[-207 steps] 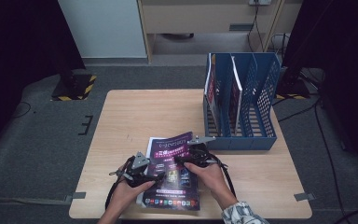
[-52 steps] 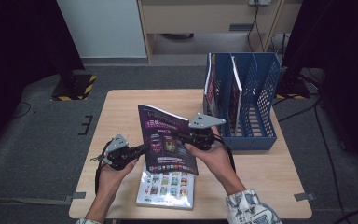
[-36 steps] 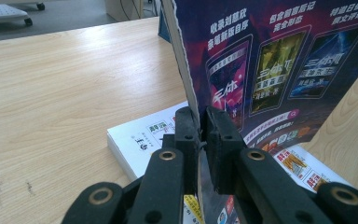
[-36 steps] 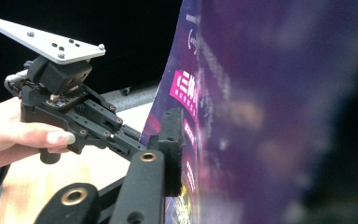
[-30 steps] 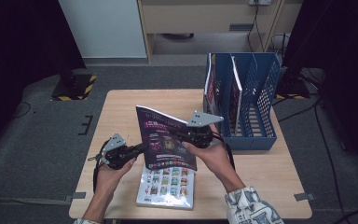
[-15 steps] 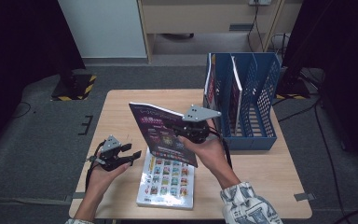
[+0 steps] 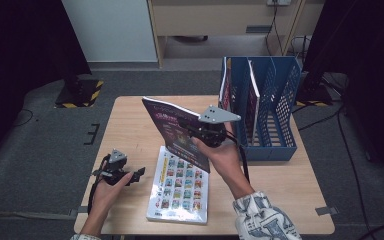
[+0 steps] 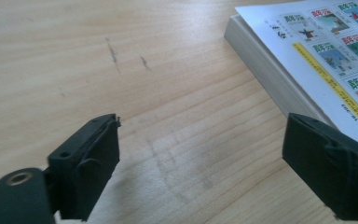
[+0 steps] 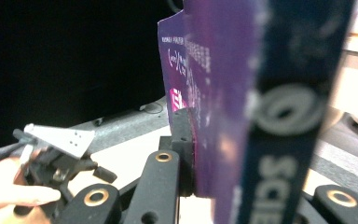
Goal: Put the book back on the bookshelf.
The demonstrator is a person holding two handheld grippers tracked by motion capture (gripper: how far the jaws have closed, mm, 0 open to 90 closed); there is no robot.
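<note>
A purple magazine [image 7: 171, 131] is held up off the table, tilted, with my right gripper [image 7: 200, 134] shut on its right edge. In the right gripper view the magazine [image 9: 223, 93] stands edge-on, pinched in my right gripper [image 9: 200, 154]. Below it a white book [image 7: 180, 185] with rows of small coloured pictures lies flat on the wooden table [image 7: 130, 125]. My left gripper [image 7: 139, 173] hovers low, just left of that book, open and holding nothing. In the left gripper view the left gripper [image 8: 209, 158] has its jaws wide apart over bare wood, with the book's corner [image 8: 317, 42] ahead on the right.
A blue file rack [image 7: 280, 120] stands on the table's right side, with magazines [image 7: 226, 95] upright in its left slots. The person's left hand and gripper [image 9: 60, 158] appear at the left of the right gripper view. Dark floor surrounds the table.
The left gripper has let go of the magazine and dropped back to the left, down near the table. The right gripper has carried the magazine higher and a little towards the rack.
</note>
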